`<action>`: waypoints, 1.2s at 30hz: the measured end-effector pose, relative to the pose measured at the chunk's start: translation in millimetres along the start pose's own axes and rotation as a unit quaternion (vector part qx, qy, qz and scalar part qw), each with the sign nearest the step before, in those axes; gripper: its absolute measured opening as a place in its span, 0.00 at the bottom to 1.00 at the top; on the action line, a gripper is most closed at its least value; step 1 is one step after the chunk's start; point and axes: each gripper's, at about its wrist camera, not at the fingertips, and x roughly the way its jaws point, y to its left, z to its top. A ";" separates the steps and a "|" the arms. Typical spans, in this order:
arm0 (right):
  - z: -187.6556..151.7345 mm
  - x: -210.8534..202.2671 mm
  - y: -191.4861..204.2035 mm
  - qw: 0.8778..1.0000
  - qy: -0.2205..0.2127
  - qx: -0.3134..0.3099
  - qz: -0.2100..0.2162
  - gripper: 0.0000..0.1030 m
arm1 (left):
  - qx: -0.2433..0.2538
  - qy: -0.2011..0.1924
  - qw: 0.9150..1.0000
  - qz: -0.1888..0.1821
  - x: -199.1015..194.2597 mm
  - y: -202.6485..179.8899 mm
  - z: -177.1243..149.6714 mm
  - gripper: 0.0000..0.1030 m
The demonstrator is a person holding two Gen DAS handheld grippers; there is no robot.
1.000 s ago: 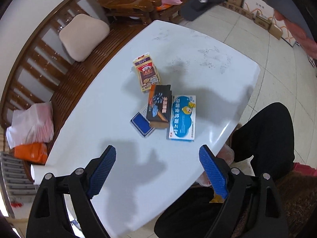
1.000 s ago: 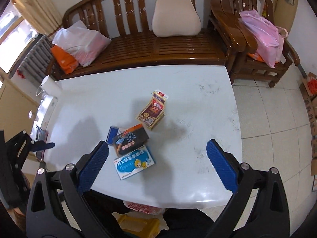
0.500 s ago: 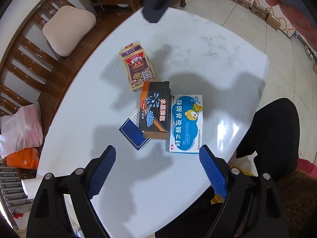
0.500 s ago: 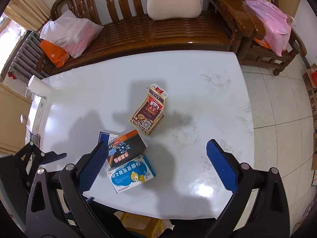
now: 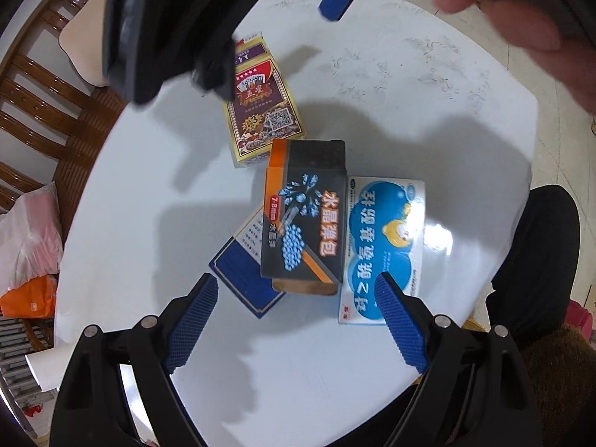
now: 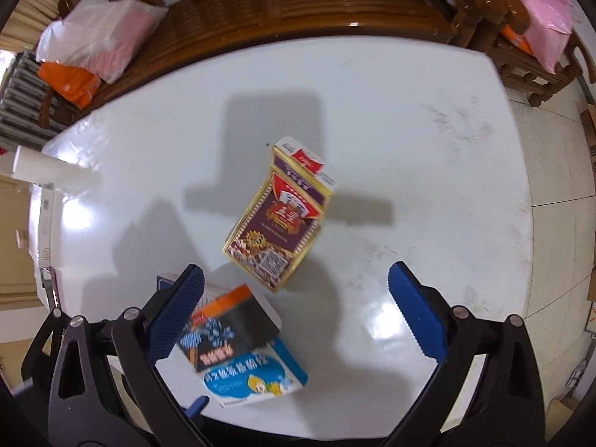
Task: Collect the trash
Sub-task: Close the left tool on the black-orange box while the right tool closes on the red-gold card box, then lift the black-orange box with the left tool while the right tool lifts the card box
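I hold my left tool and right tool spread wide over the bench, lining up on its boxes.

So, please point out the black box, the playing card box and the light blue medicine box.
black box (image 5: 303,219), left wrist view, top face.
playing card box (image 6: 277,229), right wrist view, printed front.
light blue medicine box (image 5: 385,238), left wrist view, top face.

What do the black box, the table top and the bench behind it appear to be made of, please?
Black box: printed cardboard, judging by its folded edges and brown end flap.
Table top: white and glossy, with bright glare; material unclear.
Bench: varnished brown wood, slatted and shiny.
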 end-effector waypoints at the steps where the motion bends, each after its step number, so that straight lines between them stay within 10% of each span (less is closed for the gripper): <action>1: 4.0 8.5 0.8 1.000 0.011 0.003 0.000 0.94 | -0.003 0.002 1.000 -0.003 3.0 2.2 0.8 0.81; 16: 18.2 60.9 13.1 0.997 0.070 -0.006 -0.014 0.83 | -0.004 0.012 1.000 -0.025 30.2 11.7 9.1 0.80; 36: 11.6 39.1 6.5 0.999 0.030 -0.020 -0.010 0.60 | -0.058 0.008 0.997 -0.047 35.8 28.8 15.7 0.51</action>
